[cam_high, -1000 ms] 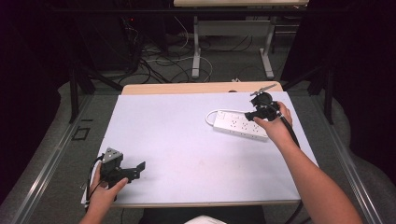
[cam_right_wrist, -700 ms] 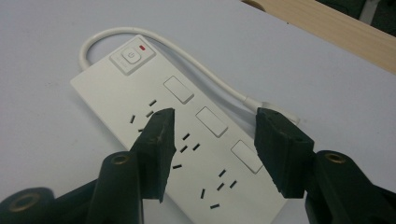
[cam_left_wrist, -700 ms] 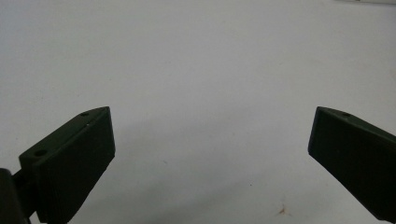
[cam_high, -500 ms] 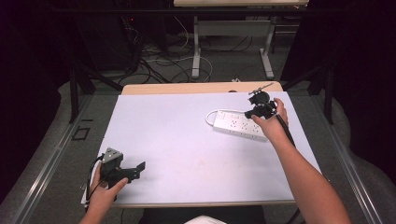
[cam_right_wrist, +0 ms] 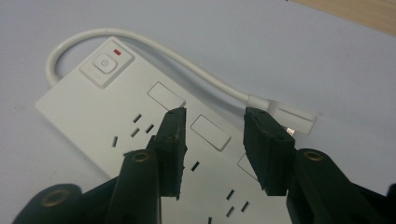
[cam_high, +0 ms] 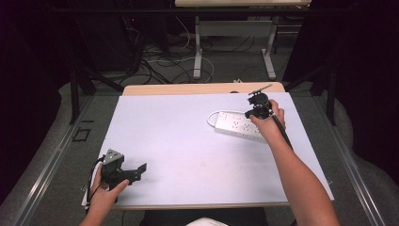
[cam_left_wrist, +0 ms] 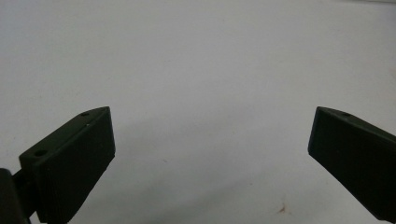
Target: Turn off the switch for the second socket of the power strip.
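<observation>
A dark room with cables on the floor surrounds the desk [cam_high: 188, 141], which has a pale white-grey top and a light wooden strip along its far edge. On the desk, near the far right corner, lies a white plastic power strip [cam_high: 237, 125] with several sockets, a square power button with a small red mark beside it, and a white cord [cam_right_wrist: 154, 49] that curves around one end and runs along its side. The right hand-held gripper [cam_high: 256, 110] hangs just above the power strip; in the right gripper view its jaws stand partly apart over the sockets and hold nothing. The left hand-held gripper [cam_high: 136, 170] rests at the near left corner of the desk, held by the person's left hand [cam_high: 106, 193]. Its jaws are spread wide over the bare surface, released, well apart from the power strip
</observation>
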Demonstrator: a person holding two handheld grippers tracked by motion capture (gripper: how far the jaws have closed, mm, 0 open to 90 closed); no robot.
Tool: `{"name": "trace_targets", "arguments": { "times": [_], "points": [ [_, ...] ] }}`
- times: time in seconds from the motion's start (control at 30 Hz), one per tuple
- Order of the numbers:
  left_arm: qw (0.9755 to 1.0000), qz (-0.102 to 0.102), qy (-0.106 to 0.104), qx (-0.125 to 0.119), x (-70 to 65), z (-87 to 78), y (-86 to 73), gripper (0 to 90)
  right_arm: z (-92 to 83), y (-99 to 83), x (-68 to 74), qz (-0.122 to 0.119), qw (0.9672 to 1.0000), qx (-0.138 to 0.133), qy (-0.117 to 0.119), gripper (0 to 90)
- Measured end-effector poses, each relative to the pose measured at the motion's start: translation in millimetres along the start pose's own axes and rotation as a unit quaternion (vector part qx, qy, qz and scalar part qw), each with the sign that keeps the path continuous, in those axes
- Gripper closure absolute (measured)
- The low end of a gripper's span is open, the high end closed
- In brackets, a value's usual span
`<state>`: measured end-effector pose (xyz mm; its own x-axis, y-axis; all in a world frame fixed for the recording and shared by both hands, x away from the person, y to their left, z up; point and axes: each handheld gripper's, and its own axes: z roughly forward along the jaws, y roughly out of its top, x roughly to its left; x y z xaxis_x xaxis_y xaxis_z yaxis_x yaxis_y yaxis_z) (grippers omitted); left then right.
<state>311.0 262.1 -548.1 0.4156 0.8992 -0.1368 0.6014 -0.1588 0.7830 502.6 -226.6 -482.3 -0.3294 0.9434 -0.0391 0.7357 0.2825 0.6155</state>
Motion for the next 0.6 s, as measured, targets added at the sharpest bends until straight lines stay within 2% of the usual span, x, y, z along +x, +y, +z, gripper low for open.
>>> {"name": "trace_targets", "arguments": {
  "times": [0.1, 0.13, 0.23, 0.4, 0.6],
  "points": [
    [1.0, 0.0, -0.001, 0.001, 0.2, 0.0, -0.1, 0.7, 1.7, -0.7, -1.6, 0.01, 0.9999, -0.006, -0.001, 62.4],
    [1.0, 0.0, -0.001, 0.001, 0.2, 0.0, -0.1, 0.7, 3.7, -1.6, -2.2, 0.024, 0.9997, -0.008, -0.001, 63.6],
    [1.0, 0.002, -0.002, 0.001, 0.2, 0.4, -0.1, 0.7, 5.8, -2.5, -3.4, 0.033, 0.9994, -0.008, -0.004, 65.5],
    [1.0, 0.0, -0.001, 0.0, -0.5, 1.3, -0.5, 0.7, 10.5, -4.7, -6.3, 0.069, 0.9976, 0.008, 0.0, 71.9],
    [1.0, 0.0, -0.002, -0.001, -0.2, 1.8, -0.6, 0.7, 13.2, -5.3, -8.0, 0.087, 0.9961, 0.015, -0.004, 75.5]
  ]
}}
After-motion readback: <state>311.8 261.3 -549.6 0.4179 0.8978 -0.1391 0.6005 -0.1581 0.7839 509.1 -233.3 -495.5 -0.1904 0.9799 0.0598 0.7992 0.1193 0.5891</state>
